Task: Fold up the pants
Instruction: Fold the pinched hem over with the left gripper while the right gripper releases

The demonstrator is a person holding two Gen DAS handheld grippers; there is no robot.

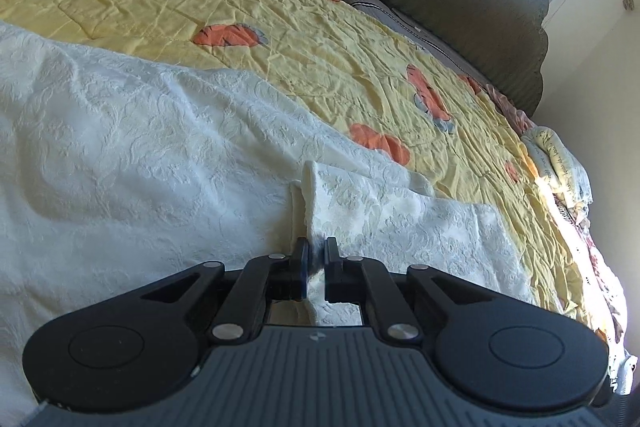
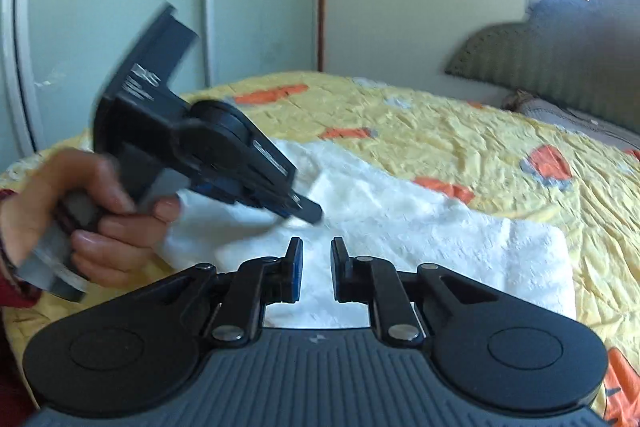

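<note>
At the frame's lower centre, our left tool pinches a ridge of white pants to fold across the bed, while our right tool hangs spread, empty.

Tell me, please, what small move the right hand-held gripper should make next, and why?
Probably lower the right hand-held gripper and close it on the white pants: its jaws stand apart above them, gripping nothing, while the left hand-held gripper appears to pinch a raised fold.
</note>
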